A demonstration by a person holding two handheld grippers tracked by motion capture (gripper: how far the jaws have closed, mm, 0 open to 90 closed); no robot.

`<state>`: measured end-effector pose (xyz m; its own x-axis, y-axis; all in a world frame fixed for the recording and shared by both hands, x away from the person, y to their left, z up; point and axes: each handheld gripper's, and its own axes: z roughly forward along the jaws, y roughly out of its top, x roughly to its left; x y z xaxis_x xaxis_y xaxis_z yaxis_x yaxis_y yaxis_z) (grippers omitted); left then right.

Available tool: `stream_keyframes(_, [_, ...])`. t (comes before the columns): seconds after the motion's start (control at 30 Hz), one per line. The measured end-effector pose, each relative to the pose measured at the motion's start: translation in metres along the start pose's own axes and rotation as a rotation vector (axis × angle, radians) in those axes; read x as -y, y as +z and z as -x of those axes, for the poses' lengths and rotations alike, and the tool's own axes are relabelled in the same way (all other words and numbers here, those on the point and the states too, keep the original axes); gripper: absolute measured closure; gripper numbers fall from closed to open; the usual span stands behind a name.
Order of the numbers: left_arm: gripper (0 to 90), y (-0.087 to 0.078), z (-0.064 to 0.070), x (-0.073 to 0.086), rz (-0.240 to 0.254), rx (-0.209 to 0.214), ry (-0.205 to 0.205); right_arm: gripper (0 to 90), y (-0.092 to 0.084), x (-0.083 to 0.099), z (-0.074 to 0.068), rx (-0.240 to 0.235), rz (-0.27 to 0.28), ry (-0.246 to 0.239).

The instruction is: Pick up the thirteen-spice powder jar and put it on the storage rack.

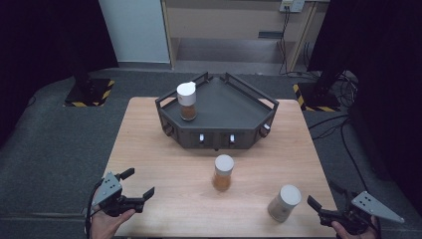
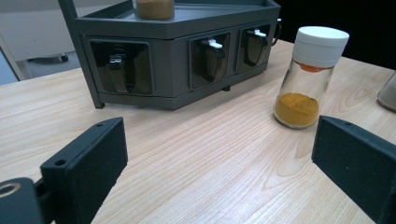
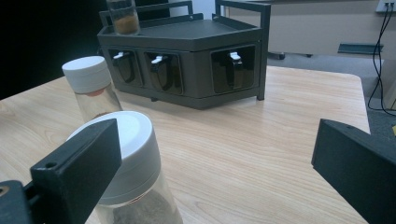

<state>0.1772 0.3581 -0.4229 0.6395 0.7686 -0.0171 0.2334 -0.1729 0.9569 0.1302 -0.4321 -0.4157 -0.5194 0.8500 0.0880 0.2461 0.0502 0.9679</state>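
While hovering lower corners, left gripper (image 1: 137,182) and right gripper (image 1: 322,205) spread wide, pinching nothing; grey jar (image 1: 284,202) lower right, orange jar (image 1: 223,172) centre.

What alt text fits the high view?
Three white-capped spice jars: one on a dark rack, two on the wooden table. Open left gripper and right gripper wait at the near edge.

Grey carpet (image 1: 45,144) surrounds the wooden worktop (image 1: 149,149). Behind stand a pale wood cabinet (image 1: 224,20), a white panel (image 1: 134,30), dark curtains (image 1: 45,35) and striped stand bases (image 1: 89,92).
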Motion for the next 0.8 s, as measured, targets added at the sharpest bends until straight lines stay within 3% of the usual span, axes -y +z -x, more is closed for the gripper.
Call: stream_keyframes(0.8, [3.1,0.0024,0.0008,-0.0025,-0.015,0.019,0.014,1.9,0.0012,-0.0012,-0.0019,-0.002,-0.011,-0.015])
